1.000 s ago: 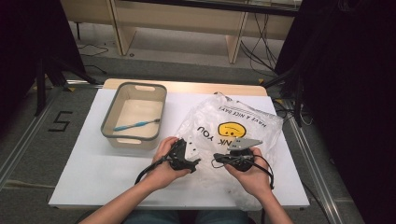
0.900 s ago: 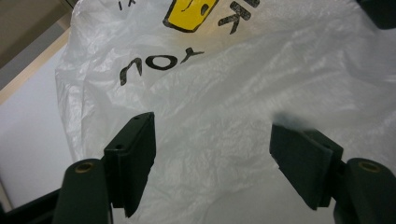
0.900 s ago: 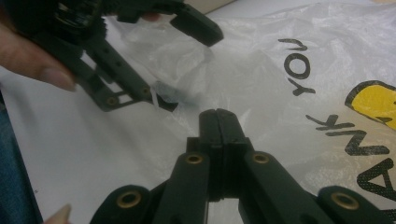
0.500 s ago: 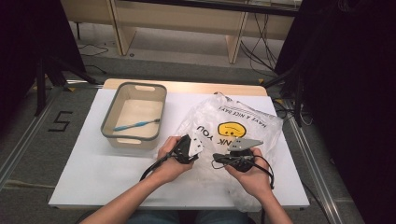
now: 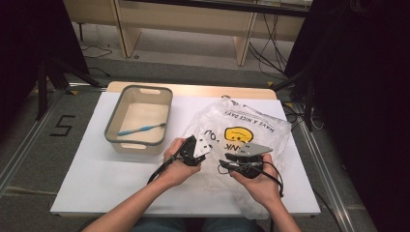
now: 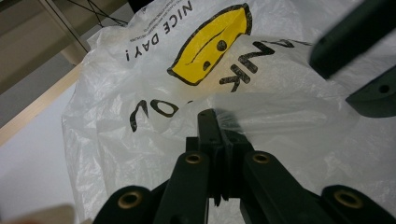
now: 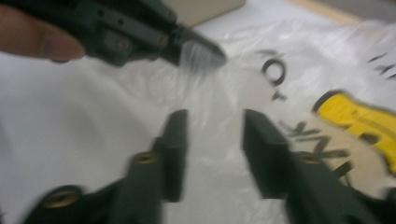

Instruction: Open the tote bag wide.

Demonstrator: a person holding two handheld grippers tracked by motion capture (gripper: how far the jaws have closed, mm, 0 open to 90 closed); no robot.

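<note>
A crinkled clear plastic bag point(image 5: 251, 128) with a yellow face and black lettering lies on the white table point(image 5: 96, 169). My left gripper point(image 5: 203, 147) has just been closing and is now shut, pinching a fold of the bag's film point(image 6: 243, 114) between its tips point(image 6: 215, 119). My right gripper point(image 5: 231, 159) faces it from the right. Its jaws have just been opening and stand apart point(image 7: 215, 116) over the bag, with no film pinched between them. In the right gripper view, the left gripper point(image 7: 201, 51) shows at the top with film in its tips.
A grey-rimmed beige basin point(image 5: 116, 123) stands at the table's left back, with a blue toothbrush point(image 5: 142, 129) inside. Bare white table lies in front of the basin and to the left of the hands. Cables trail from both grippers.
The left hand has shifted slightly toward the bag's printed part and lifted its gripper a little. The right hand has stayed where it was.
</note>
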